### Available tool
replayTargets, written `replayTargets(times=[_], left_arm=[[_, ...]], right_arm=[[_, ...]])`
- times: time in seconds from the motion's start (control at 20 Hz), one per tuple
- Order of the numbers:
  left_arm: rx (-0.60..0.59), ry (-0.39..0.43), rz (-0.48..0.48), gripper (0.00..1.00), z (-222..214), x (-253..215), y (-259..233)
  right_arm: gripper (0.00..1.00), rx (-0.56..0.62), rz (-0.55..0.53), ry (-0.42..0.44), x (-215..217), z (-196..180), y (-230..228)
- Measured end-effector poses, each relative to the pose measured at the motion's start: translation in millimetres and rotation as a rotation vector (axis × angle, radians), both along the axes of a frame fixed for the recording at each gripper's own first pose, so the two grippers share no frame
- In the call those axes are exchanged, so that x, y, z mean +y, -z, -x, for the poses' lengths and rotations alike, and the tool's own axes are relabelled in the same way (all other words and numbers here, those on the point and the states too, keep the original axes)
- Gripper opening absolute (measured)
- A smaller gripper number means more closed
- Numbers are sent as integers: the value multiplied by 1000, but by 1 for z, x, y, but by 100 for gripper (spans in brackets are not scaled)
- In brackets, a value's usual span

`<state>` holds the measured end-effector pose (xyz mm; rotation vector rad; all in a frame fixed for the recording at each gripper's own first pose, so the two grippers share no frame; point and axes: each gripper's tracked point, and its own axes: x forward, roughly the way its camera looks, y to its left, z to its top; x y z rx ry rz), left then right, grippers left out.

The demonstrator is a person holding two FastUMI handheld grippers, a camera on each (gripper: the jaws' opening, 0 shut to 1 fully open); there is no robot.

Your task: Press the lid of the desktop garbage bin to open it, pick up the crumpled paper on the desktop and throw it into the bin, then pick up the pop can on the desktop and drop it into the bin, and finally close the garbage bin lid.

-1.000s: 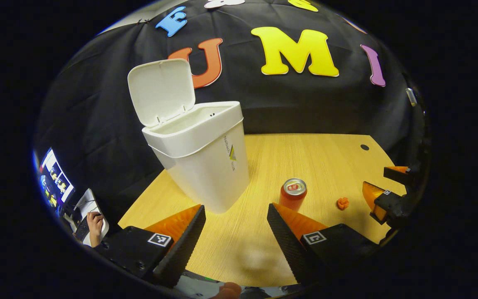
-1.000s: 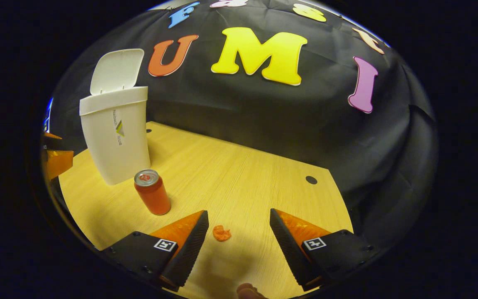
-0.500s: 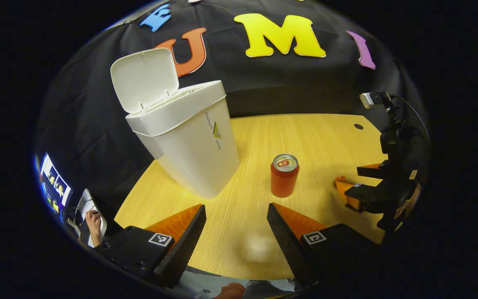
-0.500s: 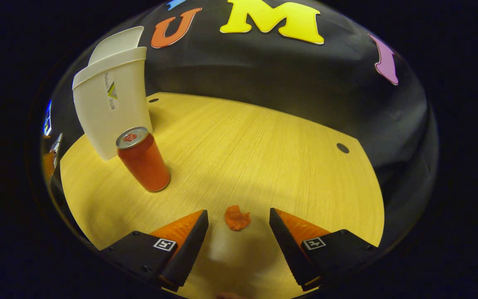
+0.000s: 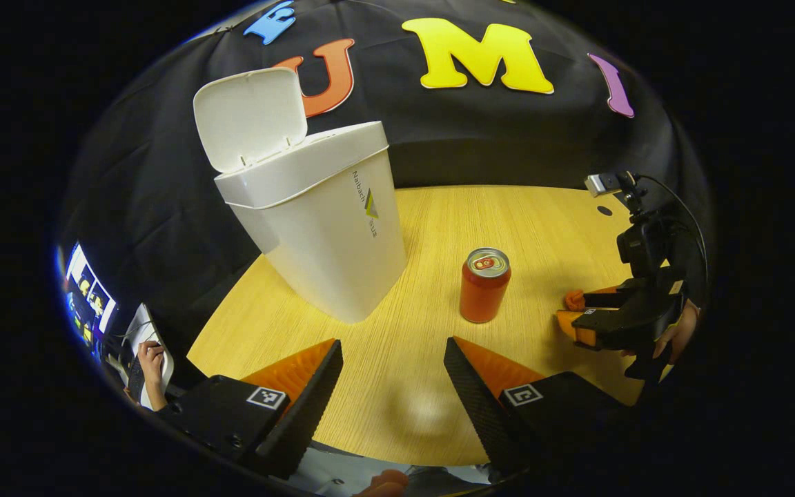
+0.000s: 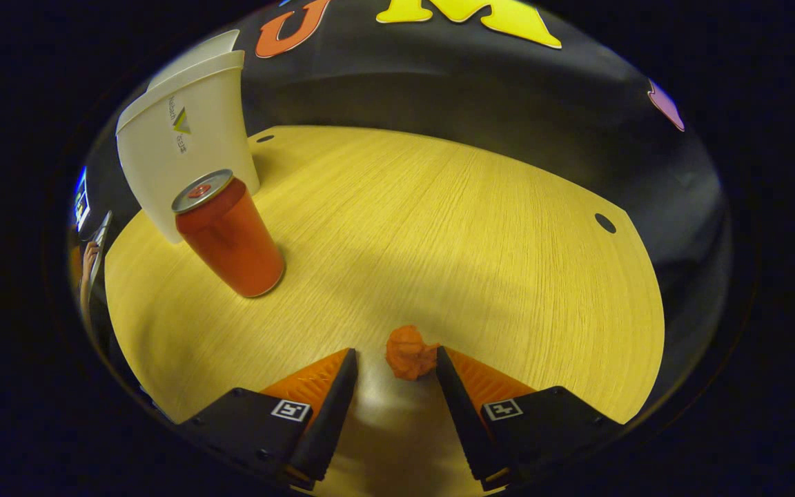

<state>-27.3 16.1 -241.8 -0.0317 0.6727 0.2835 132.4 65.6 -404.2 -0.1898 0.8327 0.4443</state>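
Both grippers, left (image 5: 390, 376) and right (image 6: 392, 383), open; right's fingertips flanking crumpled paper (image 6: 409, 353); can (image 6: 228, 235) and open-lidded bin (image 5: 315, 217) well apart on table (image 6: 480, 228).

Overhead light falls evenly on the pale wooden worktop (image 6: 480, 228) (soft shadows beneath the jaws), everything sharp, with strong fisheye bending at the edges.

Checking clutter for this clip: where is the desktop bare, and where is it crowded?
Bare: the desktop between the pop can and its far edge. Crowded: the left side, where the garbage bin stands just behind the can, and around the crumpled paper at the right tongs.
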Motion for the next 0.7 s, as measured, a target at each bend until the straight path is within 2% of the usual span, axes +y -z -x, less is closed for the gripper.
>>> replayTargets(times=[0.1, 0.15, 0.2, 0.35, 0.45, 0.5, 0.55, 0.6, 0.7], left_arm=[[-4, 0, -6, 98, 1, 2, 0], [-4, 1, -14, 98, 2, 5, 0], [-2, 2, -16, 97, 4, 6, 1], [-1, -1, -2, 98, 6, 8, 5], [-3, 4, 4, 98, 6, 9, 6], [-1, 8, 6, 97, 7, 9, 7], [2, 12, 7, 97, 9, 10, 9], [5, 17, 5, 97, 11, 11, 9], [5, 32, -1, 97, 13, 12, 10]], right_arm=[[75, -1, 11, -6, 2, -2, 3], [63, -8, 20, -7, 1, -1, 1], [39, -9, 30, -10, 1, 0, -1], [43, 5, 31, -1, 2, -2, -1], [46, 34, 13, 31, 2, -4, -1], [41, 39, 4, 48, 1, -5, -2], [45, 28, 23, 83, -5, -11, -4], [17, 26, 24, 102, -6, -17, 2], [20, 22, 12, 117, -6, -16, 0]])
